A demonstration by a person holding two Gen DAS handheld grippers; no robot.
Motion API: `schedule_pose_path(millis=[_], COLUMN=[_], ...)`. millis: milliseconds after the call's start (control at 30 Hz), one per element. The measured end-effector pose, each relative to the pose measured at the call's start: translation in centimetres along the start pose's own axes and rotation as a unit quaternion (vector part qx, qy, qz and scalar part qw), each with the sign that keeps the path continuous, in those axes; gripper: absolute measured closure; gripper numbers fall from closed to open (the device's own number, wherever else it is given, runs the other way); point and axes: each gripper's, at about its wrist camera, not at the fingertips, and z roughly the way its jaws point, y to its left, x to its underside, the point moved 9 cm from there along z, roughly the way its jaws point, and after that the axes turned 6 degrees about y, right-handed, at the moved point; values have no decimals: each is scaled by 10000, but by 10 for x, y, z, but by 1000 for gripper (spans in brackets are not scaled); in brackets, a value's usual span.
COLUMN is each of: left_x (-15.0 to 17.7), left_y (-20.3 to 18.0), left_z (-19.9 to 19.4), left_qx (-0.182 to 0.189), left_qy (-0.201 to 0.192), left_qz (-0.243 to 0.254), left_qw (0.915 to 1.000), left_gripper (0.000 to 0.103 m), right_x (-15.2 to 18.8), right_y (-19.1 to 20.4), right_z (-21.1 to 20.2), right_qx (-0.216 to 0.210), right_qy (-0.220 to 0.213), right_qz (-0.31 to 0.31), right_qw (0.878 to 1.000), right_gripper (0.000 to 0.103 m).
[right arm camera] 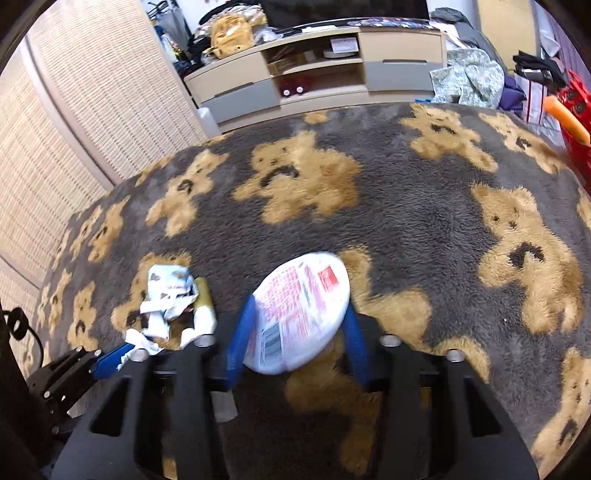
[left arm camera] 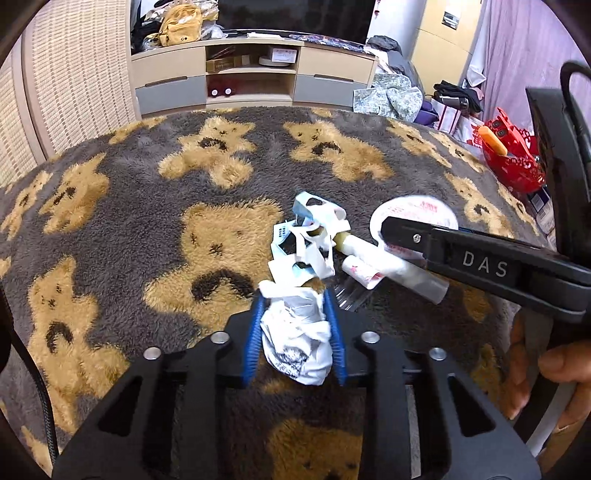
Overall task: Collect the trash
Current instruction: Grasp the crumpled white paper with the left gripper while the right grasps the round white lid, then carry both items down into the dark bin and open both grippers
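— On the grey teddy-bear blanket (left arm camera: 155, 206), near middle: loose heap of torn white-and-blue paper scraps (left arm camera: 314, 236). Nearest end, a crumpled white paper wad (left arm camera: 295, 343), pinched between the blue pads of the left gripper (left arm camera: 295, 306). Clenched on it from both sides.

— And the right gripper (right arm camera: 295, 325)?

— Clamped on a round white lid (right arm camera: 303, 314) with red print and a barcode, tilted, near edge between the blue pads (right arm camera: 240, 339), far edge lifted off the blanket. Seen from the left wrist view, same lid (left arm camera: 413, 212) to the right of the scraps, black finger marked DAS lying across it.

— Anything else in the heap?

— White plastic tube with a tan end (left arm camera: 354, 247), just right of the scraps and touching them. Small white wrapper with red print (left arm camera: 362, 273) beside it. Clear plastic bit (left arm camera: 347, 295) near the left gripper's right pad; cannot tell what exactly.

— Surroundings?

— Far side: beige TV cabinet (left arm camera: 251, 74) with grey drawers, yellow bag (left arm camera: 181, 24) on top. Far right: red basket (left arm camera: 513, 162) at the blanket's edge, orange piece sticking out. Left: woven beige screen (right arm camera: 85, 110). Bottom right in the left wrist view: person's hand (left arm camera: 554, 369) on the right gripper's handle.
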Motion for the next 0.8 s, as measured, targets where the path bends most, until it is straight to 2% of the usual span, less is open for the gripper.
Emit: schedule_pose_path(millis=[200, 367, 567, 800], left_x=[13, 34, 60, 95], left_y=[-7, -21, -39, -54], left_z=[-12, -34, -79, -135], left_qx=[34, 69, 120, 93], left_qy=[75, 113, -12, -230], left_qz=[111, 234, 337, 395], left_qw=[9999, 9996, 9994, 9989], left_gripper=[81, 82, 82, 82], right_x=[8, 26, 57, 105], right_y=[4, 9, 11, 14], right_z=[-19, -54, -97, -147], right_qx=[22, 173, 206, 130], right_qy=[-63, -92, -139, -243], right_qz=[-118, -344, -423, -439], right_qw=[9999, 9992, 9988, 9987], right_gripper=[74, 80, 86, 86])
